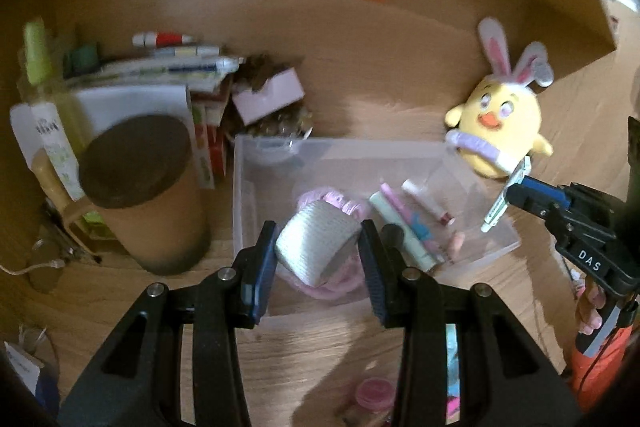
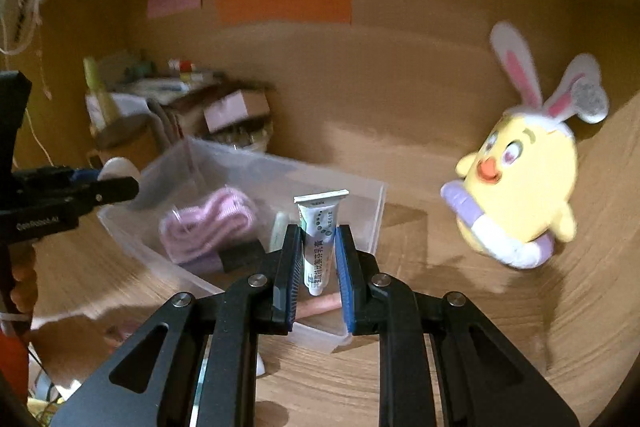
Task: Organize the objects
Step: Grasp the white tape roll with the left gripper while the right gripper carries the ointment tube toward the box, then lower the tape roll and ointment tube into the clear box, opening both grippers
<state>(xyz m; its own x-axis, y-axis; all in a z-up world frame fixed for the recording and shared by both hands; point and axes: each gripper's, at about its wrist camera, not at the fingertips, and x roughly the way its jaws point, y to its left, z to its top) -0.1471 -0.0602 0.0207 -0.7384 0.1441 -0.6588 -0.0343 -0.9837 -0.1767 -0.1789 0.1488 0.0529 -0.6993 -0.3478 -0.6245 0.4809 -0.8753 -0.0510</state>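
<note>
The right gripper clamps a tube upright, cap down, above the bin. Only the left view shows the left gripper clamping a roll.

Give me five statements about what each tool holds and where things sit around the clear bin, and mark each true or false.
1. The left tool grips a white woven roll. True.
2. The right tool is empty. False: it clamps a small white ointment tube.
3. The yellow plush chick with bunny ears lies inside the clear plastic bin. False: it sits on the wooden surface outside the bin.
4. A pink knitted bundle lies in the bin. True.
5. The brown lidded cylinder stands inside the bin. False: it stands outside, beside it.
</note>
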